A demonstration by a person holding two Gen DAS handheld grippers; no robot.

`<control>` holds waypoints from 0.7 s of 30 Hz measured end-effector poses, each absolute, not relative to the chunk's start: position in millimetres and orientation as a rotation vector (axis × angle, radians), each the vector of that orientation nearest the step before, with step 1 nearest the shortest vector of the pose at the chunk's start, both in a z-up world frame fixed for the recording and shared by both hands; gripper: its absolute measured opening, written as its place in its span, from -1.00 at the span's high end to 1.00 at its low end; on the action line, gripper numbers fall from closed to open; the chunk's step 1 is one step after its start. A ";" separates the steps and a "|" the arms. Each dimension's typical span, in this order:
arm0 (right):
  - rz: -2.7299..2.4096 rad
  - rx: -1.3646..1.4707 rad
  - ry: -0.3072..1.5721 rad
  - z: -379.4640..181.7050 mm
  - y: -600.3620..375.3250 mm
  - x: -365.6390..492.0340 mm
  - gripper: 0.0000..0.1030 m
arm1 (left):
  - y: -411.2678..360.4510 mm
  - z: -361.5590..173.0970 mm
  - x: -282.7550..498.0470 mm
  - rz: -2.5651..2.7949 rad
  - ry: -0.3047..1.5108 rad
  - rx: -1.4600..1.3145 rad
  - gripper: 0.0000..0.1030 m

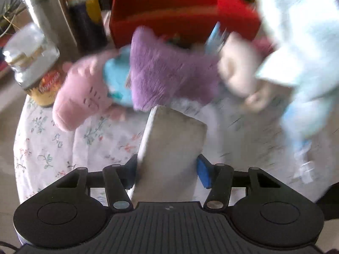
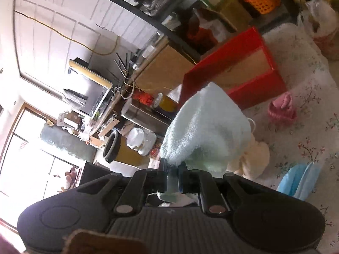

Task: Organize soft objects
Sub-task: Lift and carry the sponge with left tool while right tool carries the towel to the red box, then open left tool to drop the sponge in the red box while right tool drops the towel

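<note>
My left gripper is shut on a grey sponge-like block, held above the floral tablecloth. Ahead of it lie a purple fuzzy cloth, a pink plush mitt, a turquoise item and a cream soft toy. My right gripper is shut on a pale mint towel, lifted above the table; the same towel shows blurred at the right of the left wrist view. A red box stands open behind it, also in the left wrist view.
A glass jar, a steel can and dark bottles stand at the table's left back. In the right wrist view a pink knitted item, a cream plush and blue face masks lie on the cloth.
</note>
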State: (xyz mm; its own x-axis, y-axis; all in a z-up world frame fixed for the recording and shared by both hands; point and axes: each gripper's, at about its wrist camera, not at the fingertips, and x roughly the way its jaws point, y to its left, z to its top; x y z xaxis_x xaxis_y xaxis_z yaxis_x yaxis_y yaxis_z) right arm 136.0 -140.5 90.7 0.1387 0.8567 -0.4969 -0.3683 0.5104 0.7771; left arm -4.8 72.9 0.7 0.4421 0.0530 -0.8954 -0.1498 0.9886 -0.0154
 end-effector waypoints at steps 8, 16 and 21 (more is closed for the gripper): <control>0.949 0.546 0.977 122.9 -137.1 132.7 1.00 | 71.3 89.2 -0.7 0.090 0.821 -0.216 -0.10; 0.841 0.518 0.823 147.4 -126.4 173.0 1.00 | 98.4 105.3 63.2 0.120 0.704 -0.330 -0.11; 0.802 0.500 0.803 142.5 -104.0 205.4 1.00 | 106.6 102.1 102.4 0.147 0.694 -0.345 -0.11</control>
State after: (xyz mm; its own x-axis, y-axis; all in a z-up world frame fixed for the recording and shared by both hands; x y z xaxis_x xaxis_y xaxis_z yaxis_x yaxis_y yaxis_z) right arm 205.4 -104.0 142.5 0.4350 0.7878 -0.4361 -0.4352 0.6079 0.6641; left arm 102.4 106.6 102.1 0.7613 0.0188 -0.6481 -0.2463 0.9331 -0.2622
